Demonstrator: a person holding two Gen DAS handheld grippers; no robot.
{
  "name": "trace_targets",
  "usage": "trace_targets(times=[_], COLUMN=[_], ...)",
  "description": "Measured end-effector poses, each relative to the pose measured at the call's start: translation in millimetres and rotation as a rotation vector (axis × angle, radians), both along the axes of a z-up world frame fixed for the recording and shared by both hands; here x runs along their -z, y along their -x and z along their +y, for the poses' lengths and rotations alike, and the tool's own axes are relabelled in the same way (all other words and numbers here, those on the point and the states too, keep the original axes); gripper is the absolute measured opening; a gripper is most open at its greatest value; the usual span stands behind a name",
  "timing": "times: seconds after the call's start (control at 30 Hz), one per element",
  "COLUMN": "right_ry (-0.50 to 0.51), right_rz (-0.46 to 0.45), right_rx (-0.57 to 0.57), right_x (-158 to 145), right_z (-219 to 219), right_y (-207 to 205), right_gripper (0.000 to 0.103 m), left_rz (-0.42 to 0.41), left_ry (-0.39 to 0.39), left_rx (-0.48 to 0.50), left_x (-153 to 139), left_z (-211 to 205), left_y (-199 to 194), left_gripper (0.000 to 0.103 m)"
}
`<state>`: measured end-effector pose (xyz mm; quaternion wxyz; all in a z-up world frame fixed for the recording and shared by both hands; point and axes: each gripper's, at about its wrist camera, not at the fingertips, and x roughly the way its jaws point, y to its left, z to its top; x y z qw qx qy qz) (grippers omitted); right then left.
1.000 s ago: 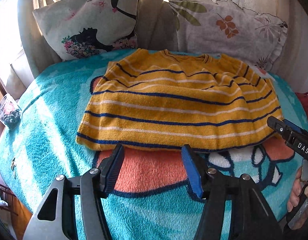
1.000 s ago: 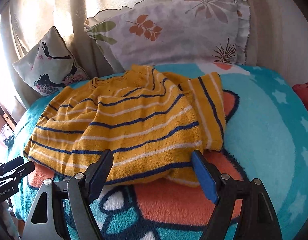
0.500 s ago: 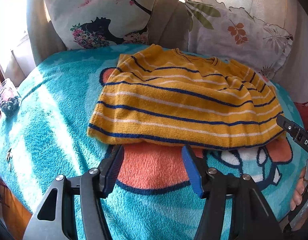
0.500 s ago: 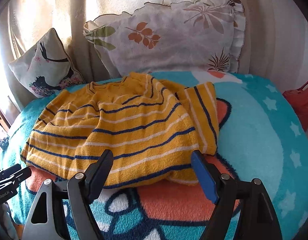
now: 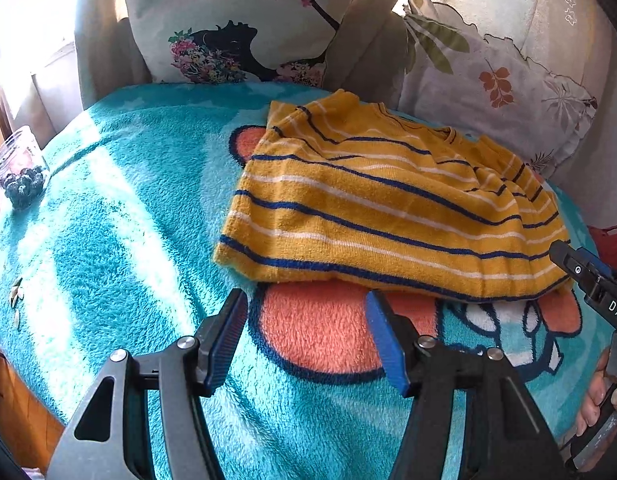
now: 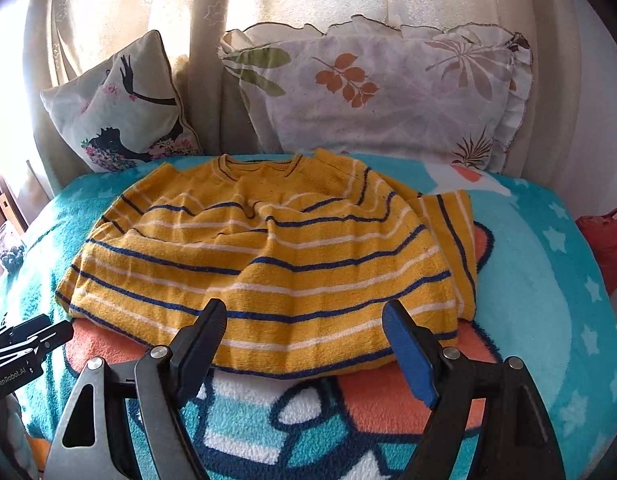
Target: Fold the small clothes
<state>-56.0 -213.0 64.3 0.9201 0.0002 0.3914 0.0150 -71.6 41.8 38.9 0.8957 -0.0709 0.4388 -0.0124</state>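
A small yellow sweater [image 5: 388, 208] with blue and white stripes lies spread on a teal cartoon blanket [image 5: 120, 240], neck toward the pillows; it also shows in the right wrist view [image 6: 268, 256], with one sleeve [image 6: 452, 248] folded along its right side. My left gripper [image 5: 308, 328] is open and empty, just short of the hem near its left corner. My right gripper [image 6: 304, 340] is open and empty, its fingertips at the hem's middle. The right gripper's body [image 5: 592, 280] shows at the left wrist view's right edge.
Two pillows [image 6: 380, 92] [image 5: 236, 20] lean against curtains behind the sweater. A glass jar [image 5: 20, 172] with dark contents stands at the blanket's left edge. A red item [image 6: 604, 240] lies at the far right. The left gripper's body [image 6: 20, 348] pokes in at the lower left.
Both grippers stayed open. The left view has swung left, so the sweater sits further right in it. The right view has swung to face the sweater squarely, with its fingertips now at the hem.
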Motion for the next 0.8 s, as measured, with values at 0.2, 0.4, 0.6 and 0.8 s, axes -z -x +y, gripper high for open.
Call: trace_targets(times=[0.2,0.4,0.6,0.8], right_ry=[0.007,-0.006,0.036,0.176], right_rz=[0.026,0.05,0.058,0.056], right_rx=[-0.048,-0.135,-0.347,-0.584], right_x=[3.2,6.0,10.8,31.0], right_z=[24.5,56.7,121.1,198.4], right_y=[-3.4,-8.6,-23.7,-32.4], right_gripper=[0.084,0.084,0.084,0.084], left_rz=[-0.002,-0.004,-0.015,-0.024], left_ry=[0.025,0.062,0.085,0.11], left_rx=[-0.021,-0.073,-0.167,-0.255], left_x=[2.0,3.4,4.3,3.2], left_z=[17.3,44.7,83.7,118.7], left_y=[1.6,4.3,9.7,20.2], left_gripper=[0.06,0.06,0.061,0.061])
